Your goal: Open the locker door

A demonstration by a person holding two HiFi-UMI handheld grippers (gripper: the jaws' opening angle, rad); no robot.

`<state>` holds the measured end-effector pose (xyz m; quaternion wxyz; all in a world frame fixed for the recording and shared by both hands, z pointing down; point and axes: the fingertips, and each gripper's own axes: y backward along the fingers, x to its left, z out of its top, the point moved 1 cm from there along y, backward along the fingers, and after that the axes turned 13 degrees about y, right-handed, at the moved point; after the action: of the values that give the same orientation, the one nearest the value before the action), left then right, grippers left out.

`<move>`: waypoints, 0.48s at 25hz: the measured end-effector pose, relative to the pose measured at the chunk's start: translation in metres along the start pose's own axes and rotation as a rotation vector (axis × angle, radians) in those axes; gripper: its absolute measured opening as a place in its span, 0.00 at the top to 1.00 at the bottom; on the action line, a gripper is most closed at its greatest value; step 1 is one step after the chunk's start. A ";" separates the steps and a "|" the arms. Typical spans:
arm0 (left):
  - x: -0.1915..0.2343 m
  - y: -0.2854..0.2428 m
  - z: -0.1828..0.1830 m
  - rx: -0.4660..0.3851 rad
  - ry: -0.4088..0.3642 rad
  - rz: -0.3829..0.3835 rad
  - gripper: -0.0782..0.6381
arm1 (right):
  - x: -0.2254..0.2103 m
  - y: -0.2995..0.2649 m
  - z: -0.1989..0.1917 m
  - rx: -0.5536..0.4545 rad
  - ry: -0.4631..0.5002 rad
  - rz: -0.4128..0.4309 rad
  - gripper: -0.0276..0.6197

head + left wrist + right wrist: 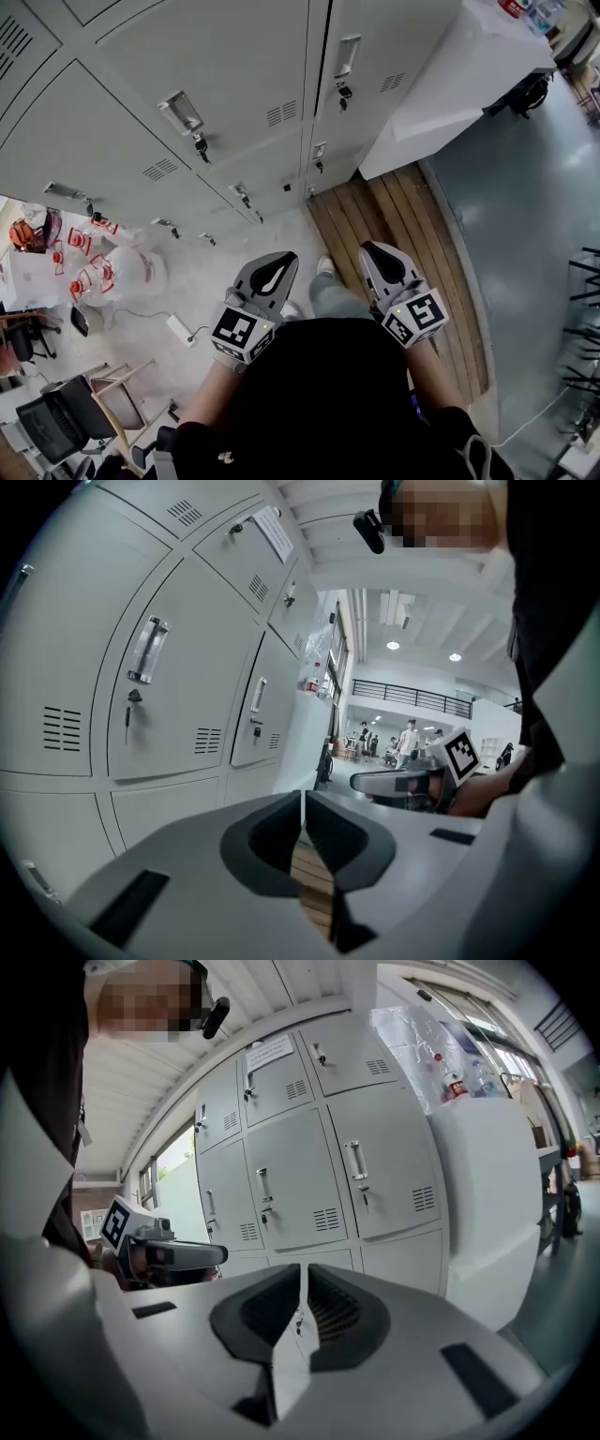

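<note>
Being held out side by side before the person, the left gripper (281, 260) and the right gripper (372, 249) are both being carried closed, with jaws together and nothing between them, and neither is touching anything. The grey locker doors (225, 66) are being faced ahead, well apart from both grippers. All are shut, each with a handle (181, 111) and a key (200, 145) below it. A strip of wooden floor (394, 216) is lying beneath the right gripper.
</note>
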<state>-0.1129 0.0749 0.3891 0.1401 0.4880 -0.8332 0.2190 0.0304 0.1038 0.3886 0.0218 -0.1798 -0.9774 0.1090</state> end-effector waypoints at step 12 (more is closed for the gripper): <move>0.041 -0.081 0.037 -0.017 0.010 0.145 0.85 | -0.081 -0.074 -0.004 0.015 -0.023 0.153 0.89</move>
<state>-0.0628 -0.0091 0.3938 0.1324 0.4241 -0.8675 0.2238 0.0810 0.0081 0.4083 0.0037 -0.2524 -0.9602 0.1198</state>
